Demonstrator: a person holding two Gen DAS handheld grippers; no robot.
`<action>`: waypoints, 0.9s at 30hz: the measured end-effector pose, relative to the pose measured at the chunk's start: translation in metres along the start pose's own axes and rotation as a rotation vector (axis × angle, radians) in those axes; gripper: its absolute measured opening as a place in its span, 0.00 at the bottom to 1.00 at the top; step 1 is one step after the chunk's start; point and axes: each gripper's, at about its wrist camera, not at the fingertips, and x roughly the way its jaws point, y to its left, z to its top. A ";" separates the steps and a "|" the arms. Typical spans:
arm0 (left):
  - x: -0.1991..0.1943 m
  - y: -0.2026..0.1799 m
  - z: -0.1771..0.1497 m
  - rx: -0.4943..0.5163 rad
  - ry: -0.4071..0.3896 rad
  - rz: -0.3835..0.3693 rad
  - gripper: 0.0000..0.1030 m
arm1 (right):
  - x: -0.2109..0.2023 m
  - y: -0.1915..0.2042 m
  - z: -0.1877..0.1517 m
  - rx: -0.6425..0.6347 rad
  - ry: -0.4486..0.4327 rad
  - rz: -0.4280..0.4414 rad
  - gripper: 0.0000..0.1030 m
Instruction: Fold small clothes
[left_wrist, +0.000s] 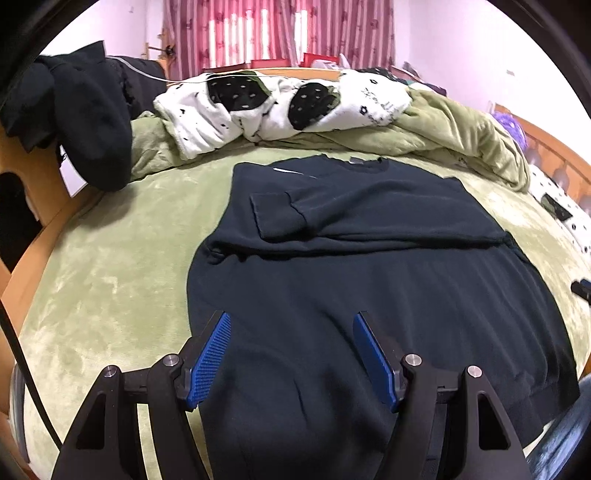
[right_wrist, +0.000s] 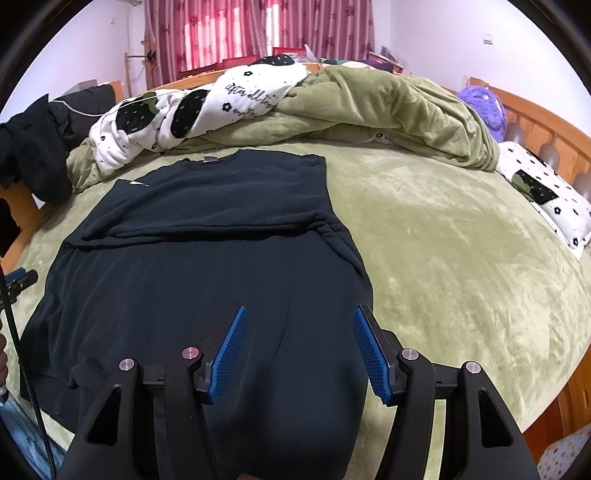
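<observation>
Covering most of both views: green plush bed cover (left_wrist: 110, 280), flat across the mattress. Rumpled green duvet (right_wrist: 388, 107) is bunched along the far side, with a white blanket with black patches (left_wrist: 258, 107) piled on it. Wooden bed frame (right_wrist: 535, 107) rims the edges; red curtains (left_wrist: 277, 29) hang behind.

Dark sweatshirt (left_wrist: 369, 288) lies flat mid-bed, collar at the far end, hem nearest the cameras. Both sleeves are folded across the chest, one cuff (left_wrist: 273, 218) lying on top.

Left gripper (left_wrist: 291, 321) hovers over the sweatshirt's near-left hem area, blue pads (left_wrist: 208, 360) spread wide, nothing between them. Right gripper (right_wrist: 297, 314) sits over the near-right hem area, also spread wide and empty.

Purple plush toy (right_wrist: 484, 107) sits by the headboard.
</observation>
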 end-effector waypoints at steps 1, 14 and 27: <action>0.001 -0.001 -0.001 0.008 0.004 -0.001 0.65 | 0.000 -0.001 -0.001 0.013 -0.008 -0.007 0.57; 0.004 -0.007 -0.003 0.039 0.034 -0.027 0.65 | 0.010 0.010 -0.005 0.018 0.024 0.028 0.57; 0.006 -0.007 -0.005 0.024 0.033 -0.023 0.65 | 0.013 0.011 -0.011 0.006 0.039 0.047 0.57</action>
